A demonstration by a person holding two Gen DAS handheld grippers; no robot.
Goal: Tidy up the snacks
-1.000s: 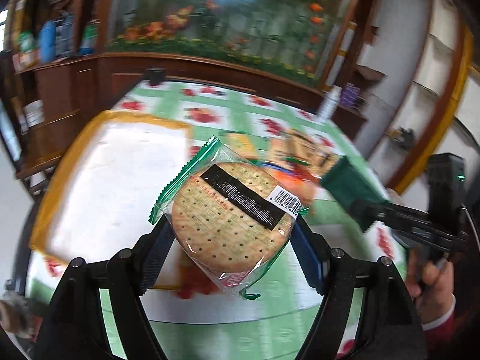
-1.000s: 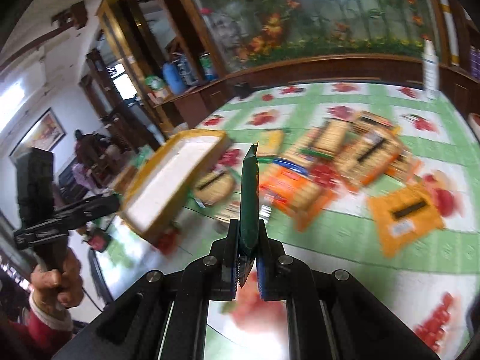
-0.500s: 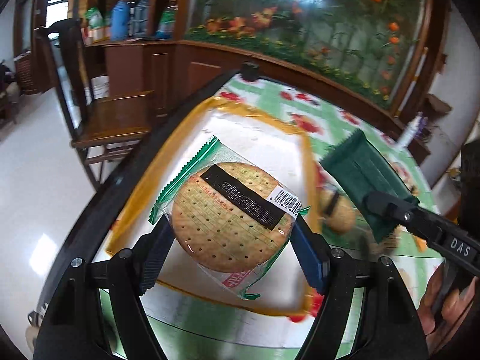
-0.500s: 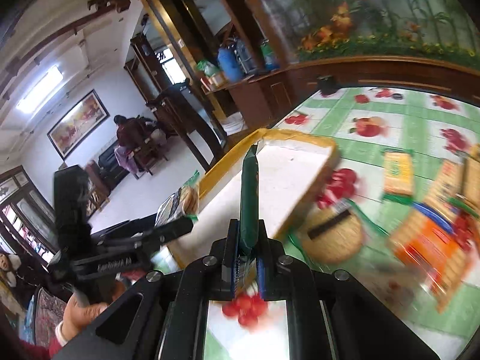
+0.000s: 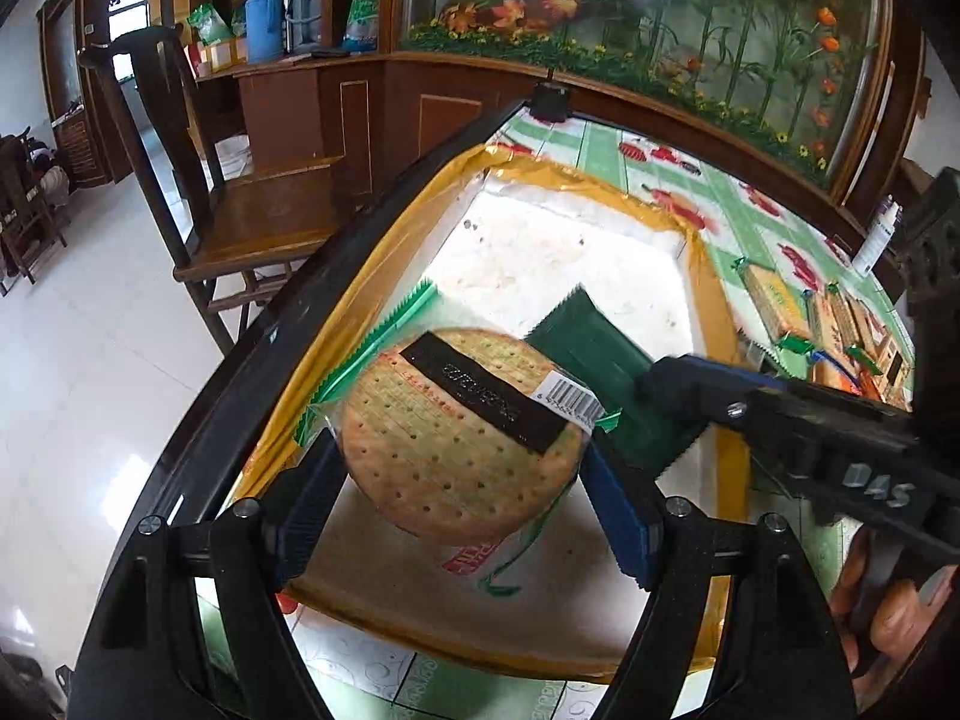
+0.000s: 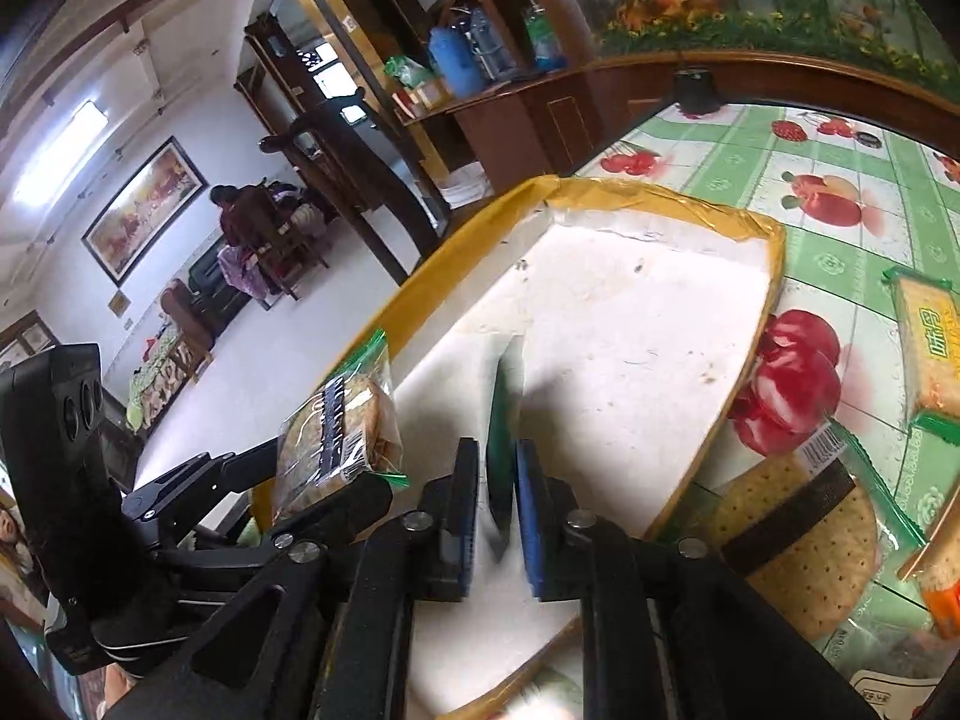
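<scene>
Both hand-held grippers have travelled from above the scattered snacks to a position over the white tray, which now fills the middle of each view. In the left wrist view the left hand-held gripper is clamped on a round cracker pack, clear wrapper with green serrated ends, a black label and a barcode, held above the tray's near half. The right hand-held gripper has its blue pads pressed together on a dark green packet, seen edge-on from its own camera and as a flat green rectangle in the left view, just beside the cracker pack and also over the tray.

The tray has a gold foil rim and sits near the edge of a surface covered in a green cloth printed with fruit. Beyond the tray's right side lie a second round cracker pack, a yellow rectangular biscuit pack and further orange and yellow packs. A dark wooden chair stands beside the surface.
</scene>
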